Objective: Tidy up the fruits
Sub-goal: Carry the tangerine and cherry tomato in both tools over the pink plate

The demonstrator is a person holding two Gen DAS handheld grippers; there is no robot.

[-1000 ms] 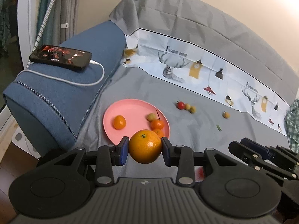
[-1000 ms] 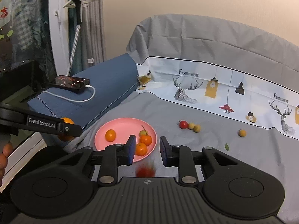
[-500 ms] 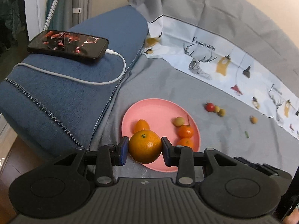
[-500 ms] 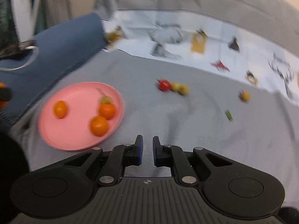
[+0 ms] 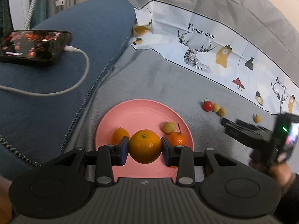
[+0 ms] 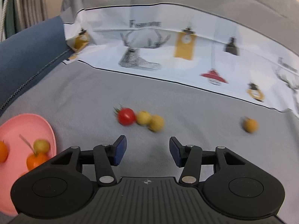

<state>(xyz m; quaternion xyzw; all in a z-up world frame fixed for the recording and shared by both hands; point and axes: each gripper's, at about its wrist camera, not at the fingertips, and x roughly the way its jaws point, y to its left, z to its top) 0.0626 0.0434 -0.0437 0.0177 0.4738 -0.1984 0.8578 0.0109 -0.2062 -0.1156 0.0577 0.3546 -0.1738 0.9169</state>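
Two tools over a grey sheet (image 6: 78,100), left tool (image 5: 145,147) clenched on an orange (image 5: 145,146) above pink plate (image 5: 138,112), right tool (image 6: 146,152) opening, empty, near cherry tomato (image 6: 126,116)

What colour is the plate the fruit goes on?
Pink; the plate shows best in the left wrist view.

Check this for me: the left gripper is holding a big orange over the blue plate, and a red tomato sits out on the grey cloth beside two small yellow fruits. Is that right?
Not quite: the plate is pink, not blue, as the left wrist view shows. The rest holds: the left gripper is clamped on the big orange over that plate, and the red tomato lies on the grey cloth beside two small yellow fruits.
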